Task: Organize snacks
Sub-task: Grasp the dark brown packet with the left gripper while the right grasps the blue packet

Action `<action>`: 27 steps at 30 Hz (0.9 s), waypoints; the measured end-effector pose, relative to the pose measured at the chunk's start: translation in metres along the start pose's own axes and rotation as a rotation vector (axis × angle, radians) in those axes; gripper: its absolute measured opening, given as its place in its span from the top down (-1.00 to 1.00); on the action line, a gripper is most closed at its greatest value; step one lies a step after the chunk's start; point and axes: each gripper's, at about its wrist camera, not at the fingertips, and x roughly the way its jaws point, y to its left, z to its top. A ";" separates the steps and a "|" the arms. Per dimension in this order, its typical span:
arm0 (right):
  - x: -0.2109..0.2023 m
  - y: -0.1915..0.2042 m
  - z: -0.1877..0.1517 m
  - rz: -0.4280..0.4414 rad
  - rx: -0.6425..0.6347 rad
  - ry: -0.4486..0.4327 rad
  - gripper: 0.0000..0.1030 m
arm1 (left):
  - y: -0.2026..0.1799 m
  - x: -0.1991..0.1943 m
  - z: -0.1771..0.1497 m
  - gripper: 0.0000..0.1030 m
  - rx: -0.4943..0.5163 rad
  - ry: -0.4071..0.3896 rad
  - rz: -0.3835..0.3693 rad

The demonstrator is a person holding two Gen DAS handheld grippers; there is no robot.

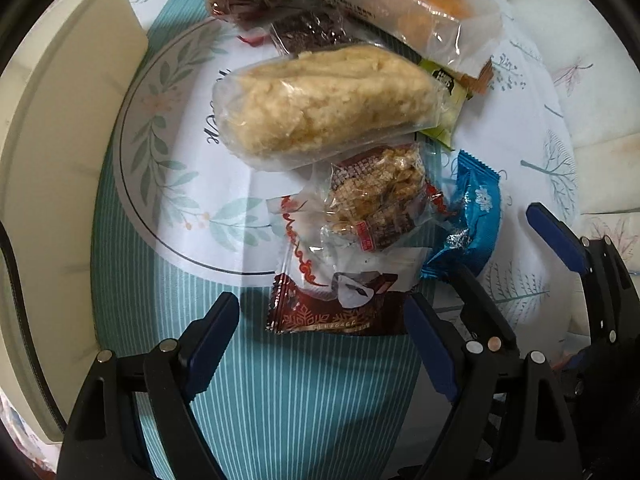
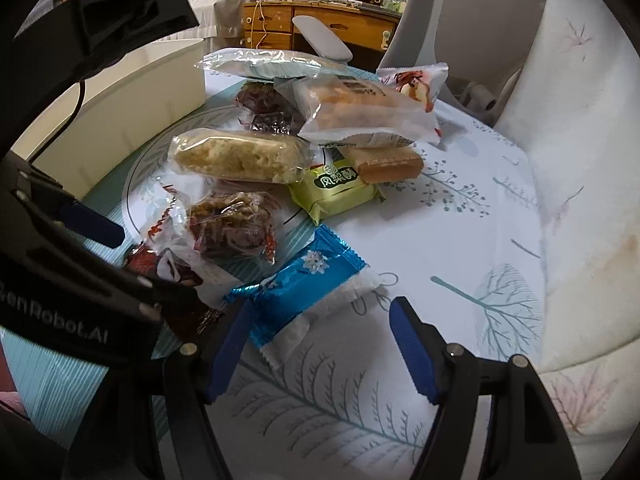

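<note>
Left wrist view: left hand-held gripper (image 1: 322,316) spread wide, nothing between its pads, straddling the near end of a red-and-white packet (image 1: 332,296) on the bench (image 1: 280,392). Beyond it, snacks piled: crumbly rice bar (image 1: 320,108) in clear wrap, long axis left to right. Cream box (image 1: 60,160) along the left edge. Right hand-held gripper (image 2: 320,348) also spread and empty, with the blue packet (image 2: 304,284) lying slantwise just past its left finger (image 2: 228,352). Green packet (image 2: 336,190) partly buried under the heap; top packets cut off.
</note>
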 end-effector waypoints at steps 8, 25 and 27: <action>0.011 -0.007 0.005 0.061 0.028 0.000 -0.33 | -0.016 0.013 0.011 -0.46 -0.007 0.015 0.015; 0.013 -0.005 0.003 0.135 0.066 0.014 0.24 | -0.025 0.013 0.023 0.28 -0.027 -0.033 -0.010; 0.012 -0.006 0.002 0.137 0.087 0.021 0.25 | -0.014 0.009 0.021 0.31 -0.035 -0.033 -0.032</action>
